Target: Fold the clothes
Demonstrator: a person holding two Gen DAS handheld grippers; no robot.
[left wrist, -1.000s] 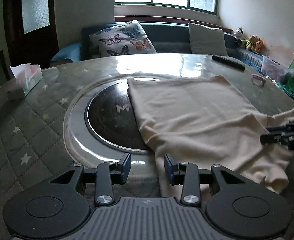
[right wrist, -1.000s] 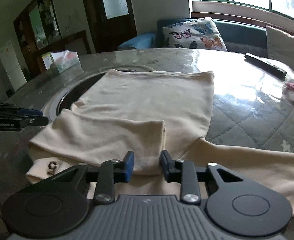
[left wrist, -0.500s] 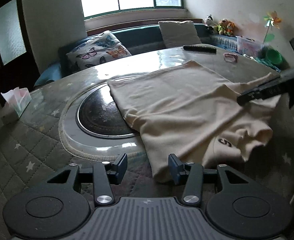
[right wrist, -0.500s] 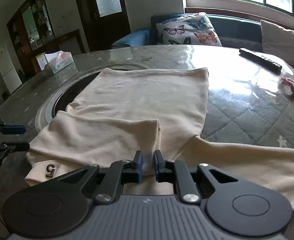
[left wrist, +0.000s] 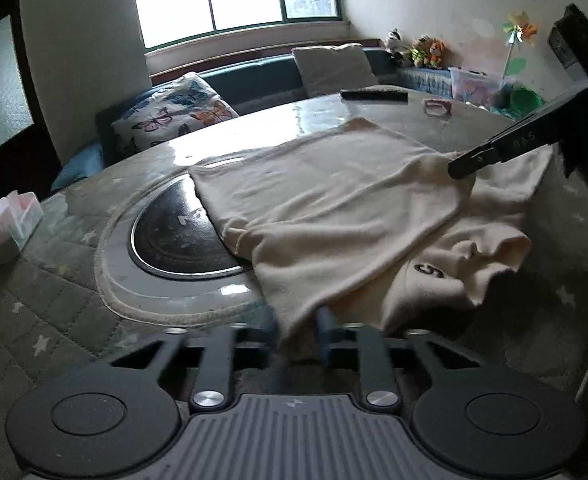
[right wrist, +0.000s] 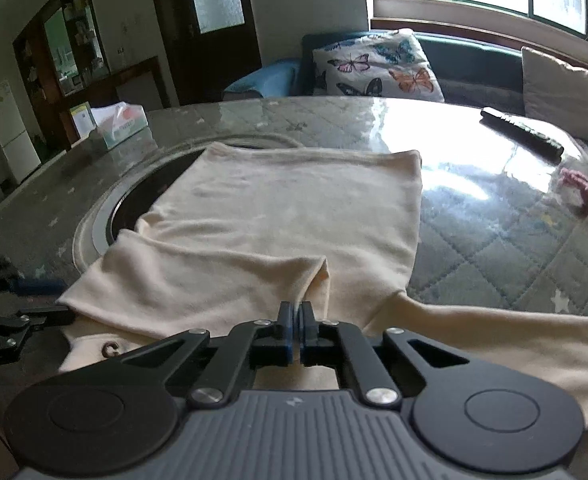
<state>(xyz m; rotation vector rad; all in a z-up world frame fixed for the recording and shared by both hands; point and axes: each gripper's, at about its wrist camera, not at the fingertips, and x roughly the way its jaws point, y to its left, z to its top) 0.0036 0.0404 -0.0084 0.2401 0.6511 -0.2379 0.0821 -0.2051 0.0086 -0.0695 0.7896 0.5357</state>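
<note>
Left tool (left wrist: 296,330): pinches cream shirt (left wrist: 334,208) corner | Right tool (right wrist: 295,322): pinches folded sleeve edge | Why: to lift and fold it over on the desk (right wrist: 494,248)

Bare quilted table (right wrist: 506,248) lies open at three o'clock of the cream garment (right wrist: 294,216); a remote (right wrist: 522,136) and pink hair tie (right wrist: 578,188) sit toward one o'clock. A tissue box (right wrist: 120,126) stands at ten o'clock; the dark round inset (left wrist: 178,236) stays partly uncovered.
</note>
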